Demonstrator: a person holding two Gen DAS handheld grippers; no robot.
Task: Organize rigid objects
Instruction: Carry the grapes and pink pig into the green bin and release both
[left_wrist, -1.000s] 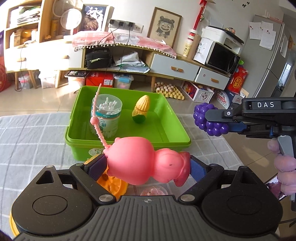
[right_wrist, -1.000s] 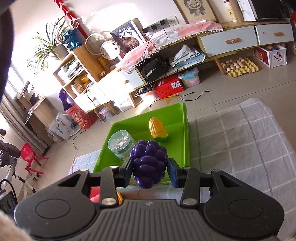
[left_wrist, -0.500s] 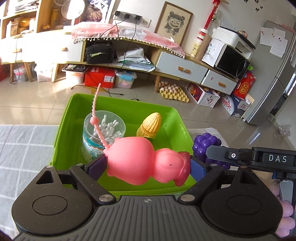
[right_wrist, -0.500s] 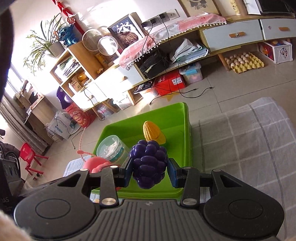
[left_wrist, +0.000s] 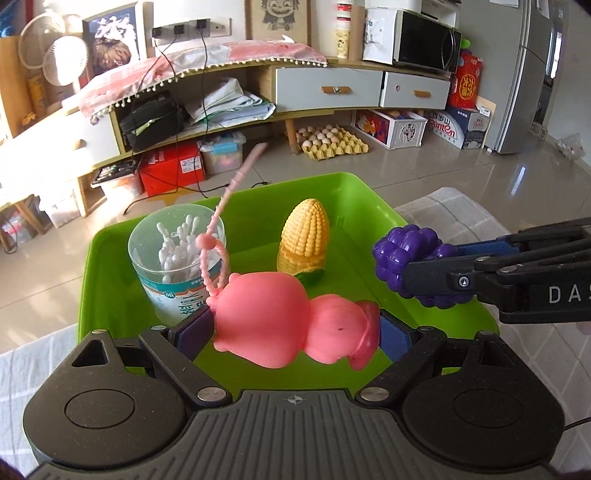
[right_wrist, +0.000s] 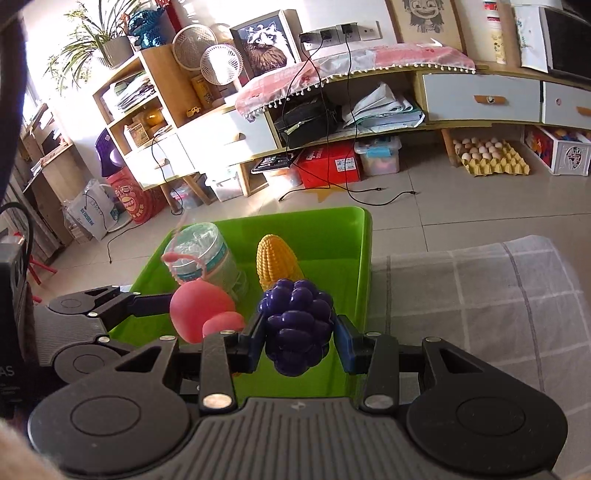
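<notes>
My left gripper (left_wrist: 295, 332) is shut on a pink rubber pig toy (left_wrist: 288, 325) with a long beaded strap, held over the near part of a green plastic bin (left_wrist: 354, 192). My right gripper (right_wrist: 300, 338) is shut on a purple toy grape bunch (right_wrist: 297, 325), held over the bin's near right side; it shows at the right of the left wrist view (left_wrist: 413, 258). Inside the bin stand a toy corn cob (left_wrist: 304, 232) and a clear cup of cotton swabs (left_wrist: 177, 258).
The bin (right_wrist: 332, 229) sits at the far edge of a table with a grey checked cloth (right_wrist: 480, 295). Beyond it is tiled floor, a low cabinet with drawers (left_wrist: 332, 88), boxes and an egg tray (left_wrist: 332, 142).
Both grippers have moved forward with their toys and now hang over the green bin. The right gripper with the grapes has come closer to the pig.
</notes>
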